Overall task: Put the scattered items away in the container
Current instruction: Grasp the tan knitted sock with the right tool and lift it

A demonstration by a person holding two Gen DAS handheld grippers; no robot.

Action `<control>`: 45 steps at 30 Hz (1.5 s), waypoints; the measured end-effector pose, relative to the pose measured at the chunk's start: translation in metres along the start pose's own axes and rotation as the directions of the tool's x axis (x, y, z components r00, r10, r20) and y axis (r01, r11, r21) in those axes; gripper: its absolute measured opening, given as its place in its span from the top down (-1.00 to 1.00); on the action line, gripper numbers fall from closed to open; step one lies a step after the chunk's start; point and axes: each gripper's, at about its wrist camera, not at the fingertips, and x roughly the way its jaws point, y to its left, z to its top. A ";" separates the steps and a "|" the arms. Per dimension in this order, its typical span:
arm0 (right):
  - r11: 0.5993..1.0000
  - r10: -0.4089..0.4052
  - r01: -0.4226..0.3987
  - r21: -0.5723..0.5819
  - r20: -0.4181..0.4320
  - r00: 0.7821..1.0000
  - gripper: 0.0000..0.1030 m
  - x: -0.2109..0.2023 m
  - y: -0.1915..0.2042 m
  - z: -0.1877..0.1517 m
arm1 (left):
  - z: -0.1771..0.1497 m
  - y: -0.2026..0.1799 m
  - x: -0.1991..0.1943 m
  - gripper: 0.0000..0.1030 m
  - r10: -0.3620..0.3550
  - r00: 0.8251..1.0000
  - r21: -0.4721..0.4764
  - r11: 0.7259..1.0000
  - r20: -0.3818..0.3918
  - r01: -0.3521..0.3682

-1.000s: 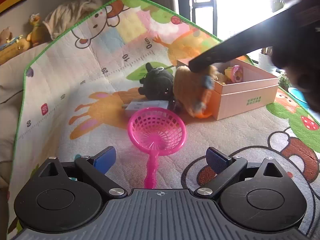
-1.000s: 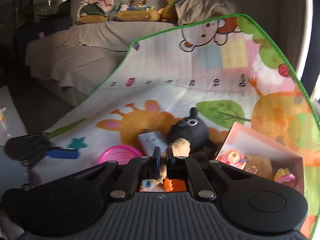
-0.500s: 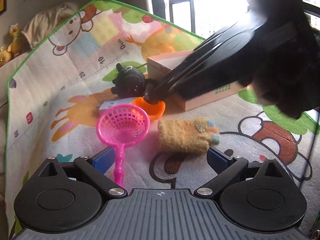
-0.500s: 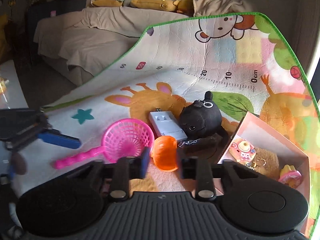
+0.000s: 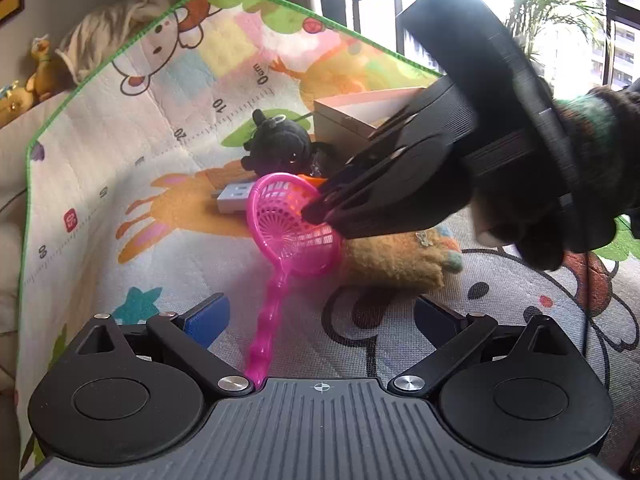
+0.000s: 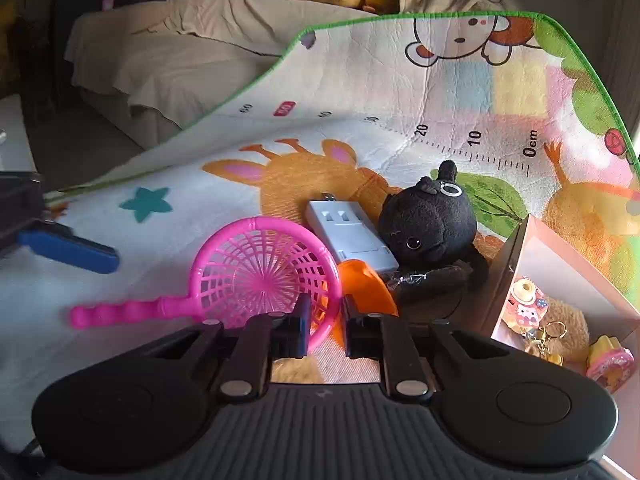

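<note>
We saw the right claw [image 5: 316,210] hide most of the orange cup [image 6: 362,284]; the net's handle [image 5: 262,344] ran under the left claw's body.

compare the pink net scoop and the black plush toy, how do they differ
The pink net scoop is hard openwork plastic with a long handle; the black plush toy is soft, round and fuzzy. The scoop's rim sits between the right tongs; the plush sits untouched beside the box. Both are still outside the box.
</note>
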 end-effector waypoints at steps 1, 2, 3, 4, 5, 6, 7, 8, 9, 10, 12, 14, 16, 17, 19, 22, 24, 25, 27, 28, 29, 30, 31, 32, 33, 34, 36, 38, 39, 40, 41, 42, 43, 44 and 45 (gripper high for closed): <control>1.000 0.016 -0.016 0.010 0.009 1.000 0.82 -0.009 0.000 -0.001 | 0.000 0.000 0.001 -0.96 0.000 1.000 -0.001 1.000 -0.001 0.000; 0.999 0.034 -0.034 0.019 0.017 0.999 0.82 -0.016 -0.001 -0.002 | 0.000 0.000 0.001 -0.96 0.001 1.000 0.000 1.000 -0.003 -0.001; 0.997 0.071 -0.071 0.028 0.018 0.997 0.82 -0.024 -0.002 -0.003 | 0.000 -0.001 0.002 -0.96 0.004 1.000 0.001 1.000 -0.005 -0.004; 0.992 0.121 -0.121 0.034 0.009 0.993 0.82 -0.031 -0.002 -0.004 | -0.001 -0.002 0.003 -0.96 0.008 1.000 0.003 1.000 -0.009 -0.008; 0.985 0.167 -0.167 0.036 0.005 0.986 0.82 -0.037 -0.001 -0.006 | -0.001 -0.002 0.004 -0.96 0.015 1.000 0.005 1.000 -0.014 -0.015; 0.982 0.183 -0.184 0.034 0.015 0.983 0.81 -0.043 0.000 -0.009 | -0.001 -0.002 0.006 -0.96 0.024 1.000 0.007 1.000 -0.019 -0.023; 0.983 0.181 -0.181 0.023 0.021 0.983 0.69 -0.048 0.003 -0.012 | -0.001 -0.002 0.006 -0.96 0.036 0.999 0.009 0.999 -0.024 -0.036; 0.986 0.167 -0.167 0.003 0.025 0.986 0.58 -0.052 0.006 -0.015 | -0.001 -0.001 0.007 -0.96 0.053 0.998 0.010 0.999 -0.027 -0.053; 0.988 0.153 -0.153 -0.009 0.032 0.988 0.28 -0.056 0.008 -0.019 | -0.002 0.000 0.007 -0.96 0.071 0.997 0.011 0.997 -0.030 -0.071; 0.990 0.143 -0.142 -0.015 0.039 0.989 0.07 -0.057 0.009 -0.023 | -0.002 0.001 0.008 -0.96 0.090 0.995 0.011 0.996 -0.033 -0.089; 0.990 0.143 -0.143 -0.005 0.028 0.989 0.03 -0.056 0.008 -0.029 | -0.002 0.005 0.008 -0.96 0.129 0.991 0.004 0.992 -0.045 -0.129; 0.988 0.150 -0.150 0.022 0.011 0.989 0.03 -0.051 0.006 -0.034 | -0.002 0.009 0.008 -0.96 0.162 0.985 -0.011 0.987 -0.052 -0.163; 0.988 0.149 -0.149 0.036 0.008 0.989 0.01 -0.045 0.005 -0.041 | -0.002 0.013 0.007 -0.96 0.197 0.979 -0.033 0.980 -0.053 -0.199; 0.988 0.146 -0.147 0.045 0.014 0.989 -0.02 -0.042 0.003 -0.044 | -0.002 0.014 0.006 -0.96 0.210 0.976 -0.048 0.976 -0.051 -0.213; 0.988 0.141 -0.142 0.064 0.025 0.990 -0.15 -0.037 0.001 -0.050 | -0.002 0.016 0.005 -0.96 0.220 0.974 -0.086 0.971 -0.057 -0.224; 0.989 0.124 -0.127 0.075 0.043 0.991 -0.30 -0.030 -0.001 -0.054 | 0.000 0.016 -0.003 -0.96 0.196 0.979 -0.125 0.971 -0.063 -0.202; 0.988 0.134 -0.137 0.077 0.040 0.990 -0.32 -0.027 -0.004 -0.054 | 0.003 0.014 -0.010 -0.96 0.189 0.980 -0.127 0.973 -0.057 -0.195; 0.986 0.144 -0.147 0.084 0.033 0.989 -0.32 -0.024 -0.006 -0.054 | 0.005 0.014 -0.013 -0.96 0.192 0.980 -0.124 0.972 -0.053 -0.197; 0.982 0.159 -0.160 0.096 0.022 0.987 -0.32 -0.021 -0.008 -0.055 | 0.009 0.012 -0.019 -0.96 0.201 0.978 -0.119 0.971 -0.045 -0.205; 0.982 0.160 -0.161 0.097 0.022 0.987 -0.23 -0.022 -0.008 -0.055 | 0.011 0.011 -0.021 -0.96 0.203 0.978 -0.118 0.971 -0.040 -0.206; 0.980 0.169 -0.170 0.102 0.018 0.985 -0.19 -0.024 -0.008 -0.055 | 0.012 0.010 -0.023 -0.96 0.203 0.979 -0.117 0.972 -0.037 -0.206; 0.976 0.187 -0.188 0.109 0.017 0.982 -0.12 -0.027 -0.007 -0.055 | 0.013 0.009 -0.023 -0.96 0.201 0.979 -0.117 0.972 -0.036 -0.204; 0.971 0.209 -0.210 0.116 0.017 0.978 -0.07 -0.031 -0.006 -0.056 | 0.014 0.008 -0.024 -0.96 0.200 0.979 -0.118 0.972 -0.038 -0.203; 0.967 0.227 -0.227 0.115 0.013 0.974 -0.06 -0.035 -0.004 -0.058 | 0.015 0.007 -0.024 -0.96 0.199 0.979 -0.118 0.972 -0.040 -0.203; 0.966 0.239 -0.239 0.103 0.009 0.971 -0.04 -0.041 0.000 -0.061 | 0.016 0.006 -0.024 -0.96 0.198 0.979 -0.118 0.972 -0.042 -0.201; 0.966 0.247 -0.246 0.085 0.004 0.969 -0.04 -0.048 0.004 -0.065 | 0.016 0.004 -0.024 -0.96 0.195 0.980 -0.117 0.973 -0.043 -0.199; 0.965 0.260 -0.259 0.049 -0.006 0.966 -0.04 -0.062 0.012 -0.075 | 0.017 0.001 -0.023 -0.96 0.184 0.982 -0.113 0.976 -0.043 -0.188; 0.963 0.267 -0.267 0.025 -0.015 0.964 -0.04 -0.078 0.015 -0.086 | 0.018 -0.004 -0.023 -0.96 0.169 0.985 -0.104 0.979 -0.042 -0.173; 0.965 0.263 -0.262 0.015 -0.020 0.965 -0.04 -0.084 0.016 -0.091 | 0.018 -0.007 -0.022 -0.96 0.162 0.986 -0.098 0.981 -0.041 -0.165; 0.968 0.250 -0.250 0.003 -0.025 0.968 -0.04 -0.091 0.016 -0.097 | 0.017 -0.010 -0.021 -0.96 0.154 0.987 -0.091 0.983 -0.042 -0.158; 0.972 0.234 -0.235 -0.004 -0.028 0.972 -0.05 -0.096 0.015 -0.103 | 0.017 -0.012 -0.019 -0.96 0.147 0.988 -0.086 0.985 -0.044 -0.151; 0.976 0.218 -0.218 -0.005 -0.029 0.976 -0.05 -0.101 0.013 -0.107 | 0.016 -0.015 -0.016 -0.96 0.141 0.989 -0.082 0.986 -0.048 -0.144; 0.980 0.197 -0.197 0.000 -0.031 0.980 -0.07 -0.104 0.010 -0.112 | 0.015 -0.017 -0.014 -0.96 0.136 0.989 -0.080 0.987 -0.053 -0.140; 0.984 0.180 -0.180 0.007 -0.032 0.983 -0.08 -0.107 0.008 -0.116 | 0.014 -0.019 -0.011 -0.96 0.131 0.990 -0.079 0.988 -0.059 -0.135; 0.987 0.160 -0.160 0.018 -0.031 0.987 -0.11 -0.109 0.004 -0.119 | 0.013 -0.021 -0.008 -0.96 0.125 0.990 -0.077 0.988 -0.066 -0.130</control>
